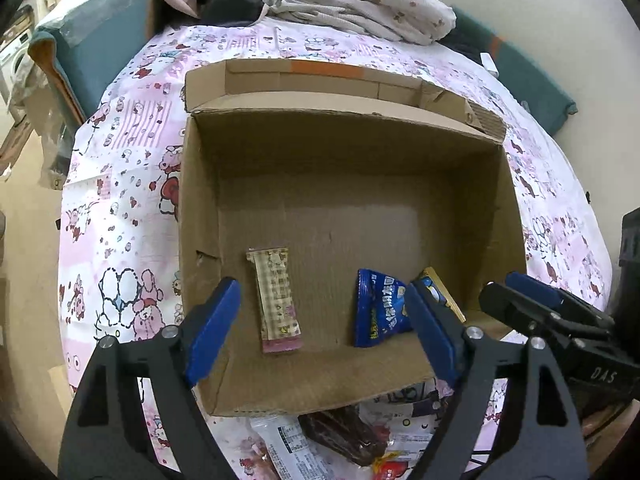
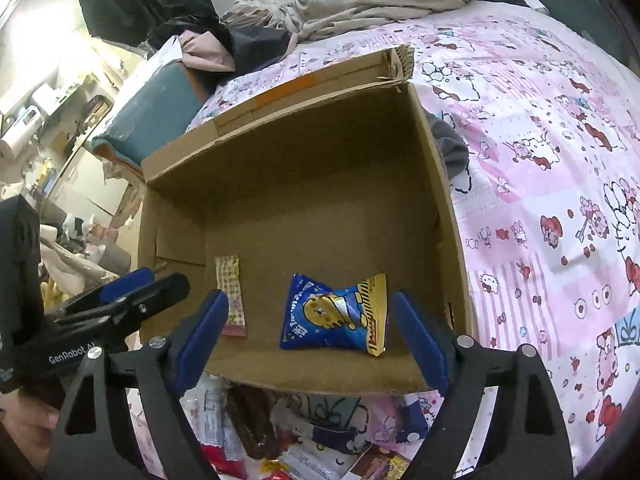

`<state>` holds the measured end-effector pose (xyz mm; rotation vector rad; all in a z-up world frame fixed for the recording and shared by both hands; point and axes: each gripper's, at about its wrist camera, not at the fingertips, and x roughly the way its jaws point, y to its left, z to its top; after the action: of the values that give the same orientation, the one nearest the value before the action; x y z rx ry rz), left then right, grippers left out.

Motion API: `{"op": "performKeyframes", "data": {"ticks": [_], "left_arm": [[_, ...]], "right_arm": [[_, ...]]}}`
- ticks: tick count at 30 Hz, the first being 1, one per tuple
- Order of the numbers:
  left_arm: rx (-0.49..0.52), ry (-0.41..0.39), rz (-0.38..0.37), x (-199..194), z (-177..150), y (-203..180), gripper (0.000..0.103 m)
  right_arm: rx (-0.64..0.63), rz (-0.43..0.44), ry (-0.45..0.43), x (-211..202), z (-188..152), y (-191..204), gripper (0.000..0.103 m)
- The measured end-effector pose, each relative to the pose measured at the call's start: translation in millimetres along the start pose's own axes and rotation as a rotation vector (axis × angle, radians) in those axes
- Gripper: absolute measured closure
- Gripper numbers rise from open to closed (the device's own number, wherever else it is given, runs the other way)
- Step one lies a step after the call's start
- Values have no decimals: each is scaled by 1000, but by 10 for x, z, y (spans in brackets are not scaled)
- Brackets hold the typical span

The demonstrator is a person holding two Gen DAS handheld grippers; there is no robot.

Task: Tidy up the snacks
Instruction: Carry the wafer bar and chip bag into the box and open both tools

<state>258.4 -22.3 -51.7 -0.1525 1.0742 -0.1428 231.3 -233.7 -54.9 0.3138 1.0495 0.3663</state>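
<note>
Left wrist view: two snacks, bar (image 1: 276, 300) and blue bag (image 1: 380, 312), lie in box (image 1: 344, 152); both grippers (image 1: 320, 332) (image 2: 308, 336) wide open, empty; more snacks (image 1: 344, 432) wait at bottom.

"DAS" stands in pale letters on the black body of the right gripper (image 1: 516, 304), at the right edge of the left wrist view. "GenRobot.AI" stands in white on the black body of the left gripper (image 2: 132, 292), low at the left of the right wrist view. The blue snack packet (image 2: 338, 314) bears large white characters, too warped to read
</note>
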Motion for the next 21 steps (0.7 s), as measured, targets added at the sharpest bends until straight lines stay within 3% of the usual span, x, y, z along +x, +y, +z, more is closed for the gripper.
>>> {"op": "performKeyframes", "data": {"ticks": [6, 12, 15, 17, 21], "left_arm": [[-20, -21, 3, -87, -3, 26, 21], [-20, -105, 17, -296, -54, 54, 21], [-19, -105, 22, -352, -67, 73, 21], [-5, -105, 29, -393, -94, 63, 18], [10, -146, 96, -574, -170, 75, 9]], "right_arm": [[10, 2, -18, -62, 9, 0, 15], [16, -22, -39, -243, -85, -33, 15], [-33, -128, -55, -345, -147, 17, 16], [-79, -174, -75, -427, -193, 80, 17], [-123, -149, -90, -590, -298, 157, 17]]}}
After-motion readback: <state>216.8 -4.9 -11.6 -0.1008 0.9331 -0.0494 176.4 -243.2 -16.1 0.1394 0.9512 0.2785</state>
